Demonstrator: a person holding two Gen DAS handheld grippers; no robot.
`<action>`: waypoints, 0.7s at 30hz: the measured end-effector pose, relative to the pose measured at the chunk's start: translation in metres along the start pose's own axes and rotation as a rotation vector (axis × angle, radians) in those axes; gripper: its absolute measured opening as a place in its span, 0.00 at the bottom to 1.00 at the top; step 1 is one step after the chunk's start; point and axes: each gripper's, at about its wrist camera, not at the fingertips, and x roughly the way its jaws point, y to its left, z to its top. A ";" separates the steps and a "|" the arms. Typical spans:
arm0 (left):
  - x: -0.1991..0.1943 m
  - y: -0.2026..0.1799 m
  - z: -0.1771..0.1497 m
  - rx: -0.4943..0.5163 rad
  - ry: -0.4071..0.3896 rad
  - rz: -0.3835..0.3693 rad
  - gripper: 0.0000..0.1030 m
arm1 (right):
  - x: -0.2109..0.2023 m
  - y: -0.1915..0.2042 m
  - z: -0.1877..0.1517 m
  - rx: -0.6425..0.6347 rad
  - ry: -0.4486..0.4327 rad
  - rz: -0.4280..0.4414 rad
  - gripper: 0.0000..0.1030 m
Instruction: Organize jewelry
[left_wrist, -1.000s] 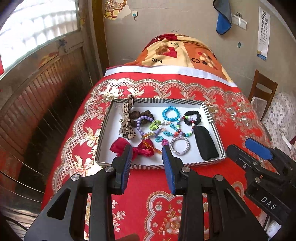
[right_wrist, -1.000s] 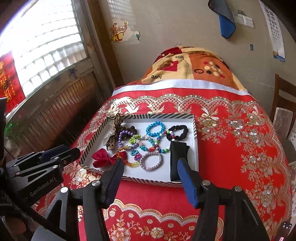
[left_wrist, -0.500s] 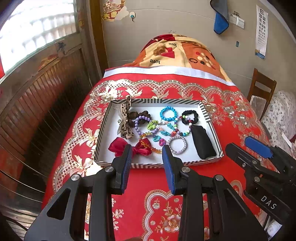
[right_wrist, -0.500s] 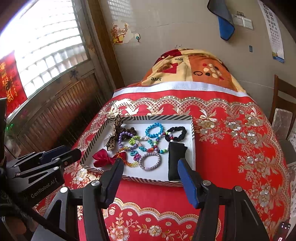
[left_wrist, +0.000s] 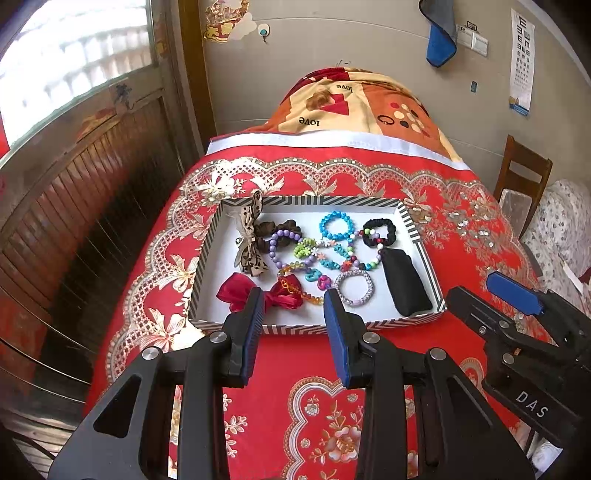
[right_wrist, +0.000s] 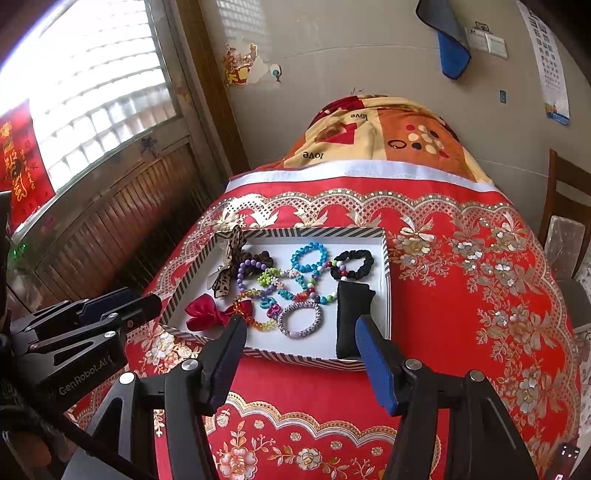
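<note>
A shallow white tray with a striped rim (left_wrist: 314, 326) (right_wrist: 295, 356) lies on the red floral cloth (left_wrist: 325, 410). In it are a leopard bow (left_wrist: 251, 240), a red bow (left_wrist: 240, 291) (right_wrist: 203, 314), a purple bead bracelet (left_wrist: 275, 243), a blue bead bracelet (left_wrist: 322, 225) (right_wrist: 295, 258), a black scrunchie (left_wrist: 389, 229), a silver bracelet (left_wrist: 354, 288) (right_wrist: 299, 319) and a black pouch (left_wrist: 404, 288) (right_wrist: 349, 317). My left gripper (left_wrist: 294, 306) (right_wrist: 144, 297) hovers open before the tray's near rim, empty. My right gripper (right_wrist: 301, 328) (left_wrist: 480, 291) is beside it, open and empty too.
A folded orange blanket (left_wrist: 354, 107) sits behind the tray against the wall. Wooden panelling under a window (left_wrist: 92, 184) runs along the left. A wooden chair (left_wrist: 524, 173) stands at the right, with a flowered cover (left_wrist: 561, 229) beside it.
</note>
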 end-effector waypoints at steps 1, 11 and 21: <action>0.000 0.000 0.000 0.000 -0.001 0.000 0.32 | 0.001 0.000 0.000 0.000 0.002 0.001 0.57; 0.000 0.000 -0.001 0.000 -0.001 -0.001 0.32 | 0.004 0.000 -0.001 -0.004 0.013 0.002 0.58; 0.012 0.001 -0.002 0.001 0.008 -0.050 0.32 | 0.014 -0.013 -0.004 0.023 0.037 -0.011 0.58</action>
